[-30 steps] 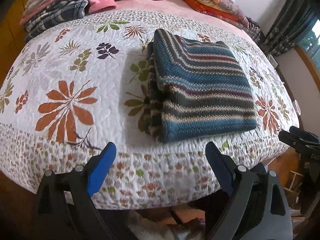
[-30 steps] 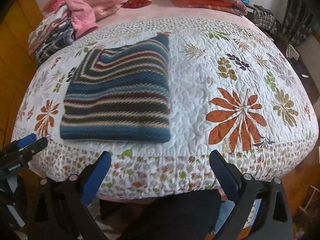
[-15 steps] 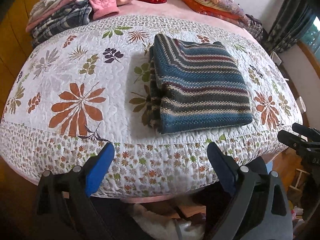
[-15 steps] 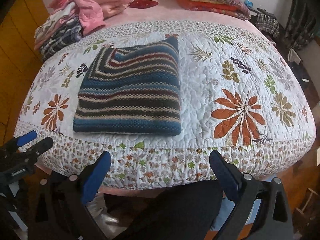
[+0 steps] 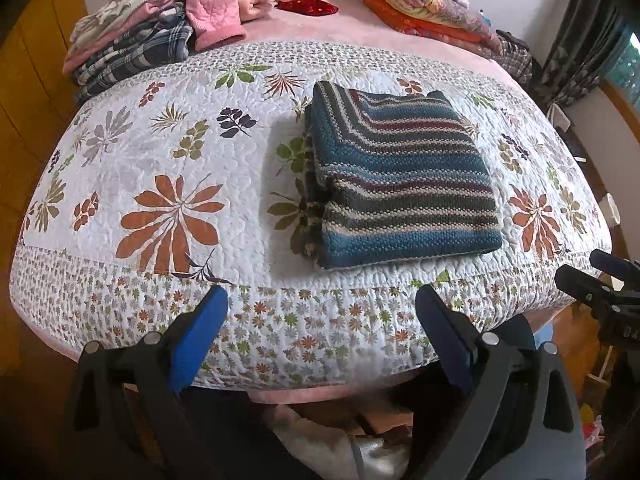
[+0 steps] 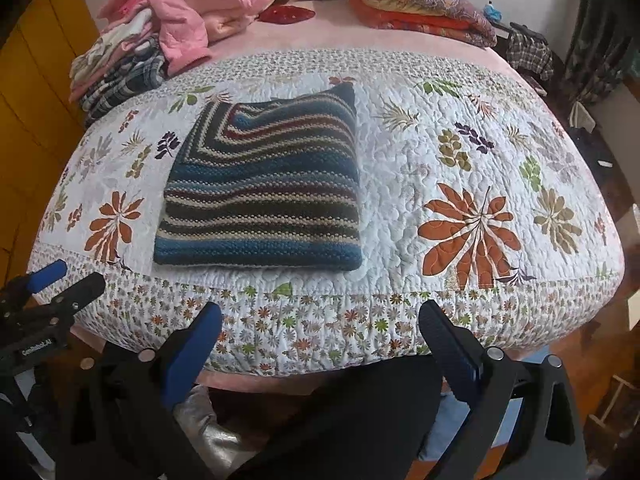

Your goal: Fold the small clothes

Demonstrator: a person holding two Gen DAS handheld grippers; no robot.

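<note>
- My left gripper [image 5: 320, 332] has its jaws released and spread wide, gripping nothing. It hangs off the near edge of the quilt [image 5: 168, 168], below the floral border.
- From the left wrist view, the striped knit sweater [image 5: 400, 184] lies folded into a compact block at roughly 1 o'clock from those jaws, well apart from them and resting flat on the quilt.
- Its stacked, layered edges face 9 o'clock in this view. The smooth folded edge runs along the near side.
- The block reads close to square. I cannot tell a clear long axis.
- My right gripper [image 6: 320, 336] is likewise released and holds nothing, off the same near edge.
- From the right wrist view, the sweater sits at about 11 o'clock, so it lies between the two grippers. Neither looks clearly nearer.
- Judgement: this fold looks complete. The next garment would come from the clothes pile [image 6: 160, 40] at far 10 o'clock, on the left gripper's side.
</note>
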